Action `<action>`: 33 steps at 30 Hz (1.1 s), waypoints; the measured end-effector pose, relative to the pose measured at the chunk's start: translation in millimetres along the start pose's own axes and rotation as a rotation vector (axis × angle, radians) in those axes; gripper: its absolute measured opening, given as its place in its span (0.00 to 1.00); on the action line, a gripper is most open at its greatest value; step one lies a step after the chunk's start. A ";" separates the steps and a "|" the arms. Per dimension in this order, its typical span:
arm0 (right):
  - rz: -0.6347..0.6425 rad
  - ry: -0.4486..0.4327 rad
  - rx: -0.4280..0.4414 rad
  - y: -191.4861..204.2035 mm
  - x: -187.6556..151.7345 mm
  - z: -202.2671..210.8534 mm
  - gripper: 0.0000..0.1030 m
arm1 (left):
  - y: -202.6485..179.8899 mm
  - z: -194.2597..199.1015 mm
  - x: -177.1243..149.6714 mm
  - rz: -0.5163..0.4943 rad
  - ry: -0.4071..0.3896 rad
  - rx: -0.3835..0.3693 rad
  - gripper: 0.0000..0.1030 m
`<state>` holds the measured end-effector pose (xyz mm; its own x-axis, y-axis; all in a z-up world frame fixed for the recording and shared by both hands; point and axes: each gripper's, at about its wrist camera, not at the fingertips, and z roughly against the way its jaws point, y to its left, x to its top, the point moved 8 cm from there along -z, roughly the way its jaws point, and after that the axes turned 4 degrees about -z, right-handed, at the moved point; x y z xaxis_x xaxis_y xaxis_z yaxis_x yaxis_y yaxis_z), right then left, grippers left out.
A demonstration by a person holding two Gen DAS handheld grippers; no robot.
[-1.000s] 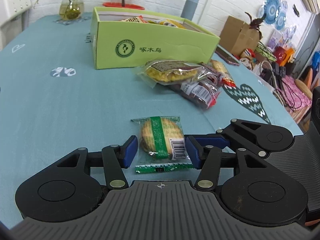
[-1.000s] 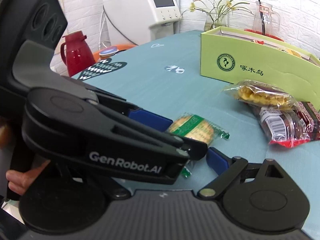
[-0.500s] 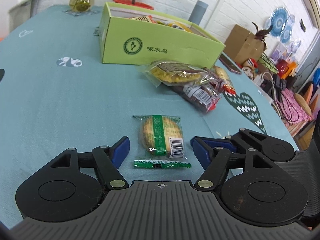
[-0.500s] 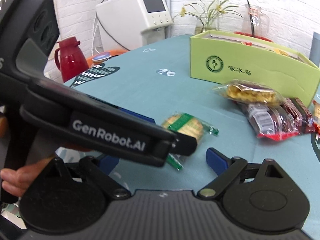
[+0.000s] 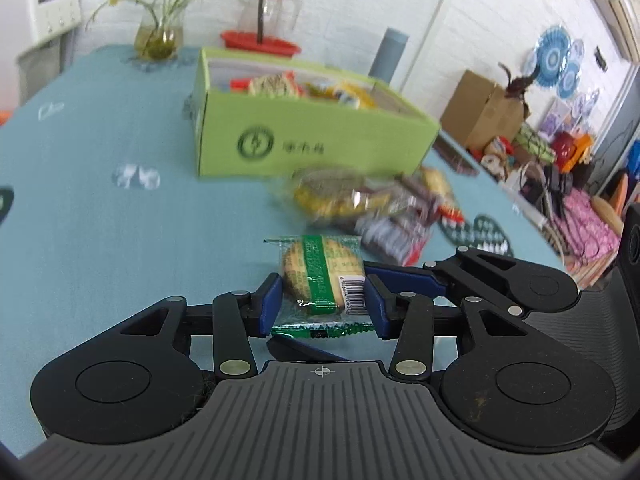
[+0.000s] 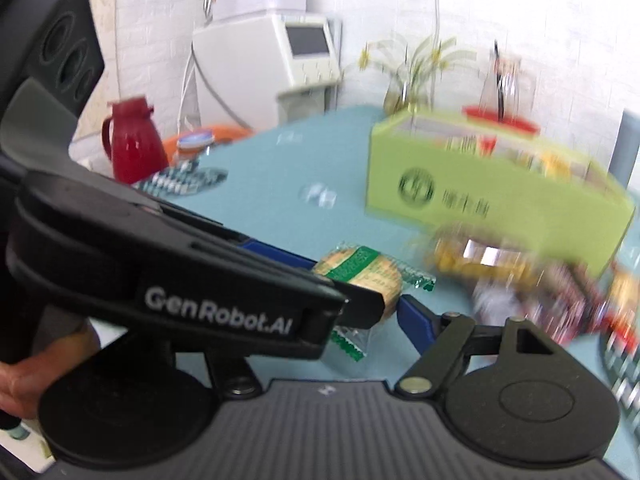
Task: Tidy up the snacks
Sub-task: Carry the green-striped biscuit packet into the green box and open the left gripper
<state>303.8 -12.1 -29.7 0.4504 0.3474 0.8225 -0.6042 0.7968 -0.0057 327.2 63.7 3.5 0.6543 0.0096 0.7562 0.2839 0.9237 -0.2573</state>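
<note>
While both jaws close, left hand-held gripper (image 5: pixel 323 296) clamps one biscuit packet (image 5: pixel 322 276), right hand-held gripper (image 6: pixel 360 312) unclear.

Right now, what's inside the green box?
The green box holds several snack packets, red, yellow and striped wrappers peeking over its rim. They are blurred, and the front wall hides whatever lies deeper down.

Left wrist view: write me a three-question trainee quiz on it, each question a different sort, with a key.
1. True or false: the left gripper has its pads pressed on the green-striped cracker packet.
2. The green box holds: A) snacks B) flowers C) nothing.
3. What lies loose just in front of the box?

Key: 1 true; 2 A; 3 a pile of snack packets.
</note>
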 end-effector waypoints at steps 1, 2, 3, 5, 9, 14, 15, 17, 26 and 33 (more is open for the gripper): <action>0.015 -0.025 0.000 -4.3 12.2 0.7 0.78 | -0.7 0.8 12.4 -0.011 -0.022 0.001 0.26; 0.033 -0.048 -0.002 -9.6 25.5 -0.3 0.78 | -1.0 0.8 26.7 -0.023 -0.044 0.003 0.26; 0.053 -0.068 -0.008 -15.2 39.0 -3.2 0.78 | -0.4 -0.7 44.7 -0.035 -0.068 0.009 0.26; 0.090 -0.107 -0.022 -28.3 68.7 -14.4 0.79 | 1.0 -6.4 76.5 -0.065 -0.117 0.028 0.27; 0.111 -0.116 -0.031 -59.5 116.0 -54.8 0.79 | 15.2 -35.3 134.3 -0.097 -0.166 0.089 0.26; 0.058 -0.026 0.009 -94.4 137.9 -119.8 0.80 | 50.4 -96.9 171.1 -0.067 -0.096 0.129 0.26; 0.046 -0.001 0.025 -100.8 137.6 -130.1 0.82 | 56.8 -107.0 172.0 -0.061 -0.080 0.131 0.25; 0.023 0.051 0.051 -109.2 131.5 -145.0 0.89 | 65.8 -124.1 168.9 -0.047 -0.049 0.125 0.24; -0.015 -0.140 -0.001 -111.0 121.6 -61.4 0.90 | 44.9 -65.6 162.3 -0.081 -0.213 0.100 0.66; -0.149 -0.121 0.029 -88.8 46.8 -0.3 0.90 | 14.0 -25.0 100.6 -0.097 -0.170 0.020 0.74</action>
<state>378.8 -66.5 9.1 0.4551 0.1638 0.8753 -0.5561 0.8199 0.1357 414.5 68.0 60.9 0.4961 -0.0172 0.8681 0.3248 0.9309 -0.1671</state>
